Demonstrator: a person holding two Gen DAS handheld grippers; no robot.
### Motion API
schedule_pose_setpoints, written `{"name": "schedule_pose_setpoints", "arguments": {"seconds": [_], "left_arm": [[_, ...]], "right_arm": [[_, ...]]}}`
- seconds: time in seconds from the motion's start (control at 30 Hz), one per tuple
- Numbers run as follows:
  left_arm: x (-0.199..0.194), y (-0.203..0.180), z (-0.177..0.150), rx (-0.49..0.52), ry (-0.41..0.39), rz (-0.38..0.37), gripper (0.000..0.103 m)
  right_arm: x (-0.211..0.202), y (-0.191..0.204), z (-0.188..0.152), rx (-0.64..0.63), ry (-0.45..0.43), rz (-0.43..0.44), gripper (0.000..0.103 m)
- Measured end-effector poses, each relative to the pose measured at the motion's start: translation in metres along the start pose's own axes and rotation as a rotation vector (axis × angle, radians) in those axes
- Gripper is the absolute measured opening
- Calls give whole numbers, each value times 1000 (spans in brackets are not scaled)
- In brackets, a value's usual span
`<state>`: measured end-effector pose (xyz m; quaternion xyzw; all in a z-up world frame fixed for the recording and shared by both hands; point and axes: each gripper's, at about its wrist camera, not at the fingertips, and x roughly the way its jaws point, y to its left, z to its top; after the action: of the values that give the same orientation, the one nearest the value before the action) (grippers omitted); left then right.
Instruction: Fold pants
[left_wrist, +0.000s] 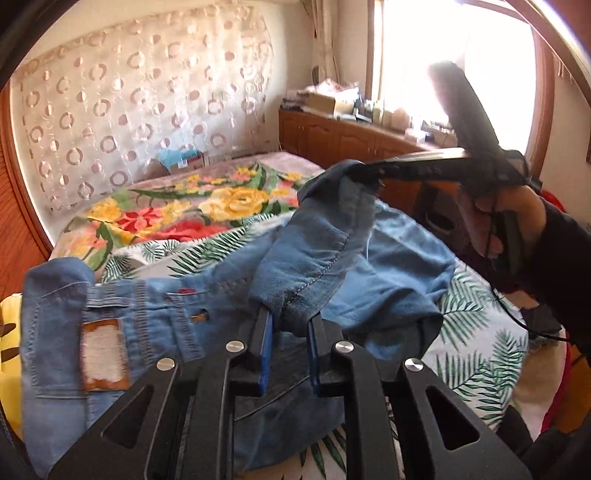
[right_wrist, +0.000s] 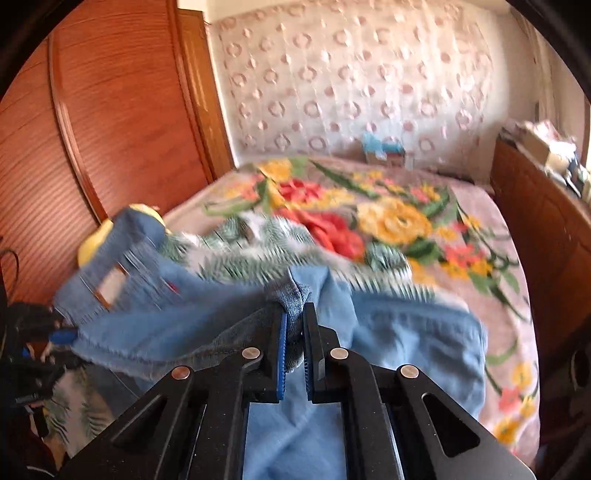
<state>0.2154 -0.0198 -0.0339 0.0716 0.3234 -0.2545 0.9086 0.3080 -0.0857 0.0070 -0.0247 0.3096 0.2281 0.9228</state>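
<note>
1. Between the blue pads of the left tongs (left_wrist: 290, 323) sits a bunched fold of the pants (left_wrist: 229, 273), clamped at a stitched seam.
2. At two o'clock from them, the right tongs (left_wrist: 360, 173) pinch another edge of the denim and hold it raised above the bed; the right hand (left_wrist: 506, 218) grips their handle.
3. Seen from the right wrist, the right tongs (right_wrist: 294, 321) are closed on a narrow ridge of the pants (right_wrist: 406, 332), with lighter fabric hanging below the jaws.
4. Toward nine o'clock in the left view, the waistband lies flat with a tan label patch (left_wrist: 103, 354) showing.
5. Under the pants lies a leaf-print sheet (left_wrist: 476, 306); beyond it, at twelve o'clock, a floral blanket (left_wrist: 207, 206) covers the bed.
6. Motion blur smears the right view.
</note>
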Motion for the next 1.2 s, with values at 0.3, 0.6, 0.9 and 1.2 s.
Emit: {"name": "schedule_pose_setpoints", "arguments": {"seconds": [0.3, 0.6, 0.9, 1.2], "left_arm": [[-48, 48, -24, -86, -40, 27, 16], [-61, 83, -59, -179, -26, 50, 16], [-39, 102, -93, -240, 62, 66, 16], [-37, 102, -106, -262, 80, 62, 16]], "right_arm": [[19, 73, 51, -119, -35, 91, 7], [82, 117, 71, -207, 14, 162, 7], [167, 127, 85, -200, 120, 215, 8], [170, 112, 93, -182, 100, 244, 44]]}}
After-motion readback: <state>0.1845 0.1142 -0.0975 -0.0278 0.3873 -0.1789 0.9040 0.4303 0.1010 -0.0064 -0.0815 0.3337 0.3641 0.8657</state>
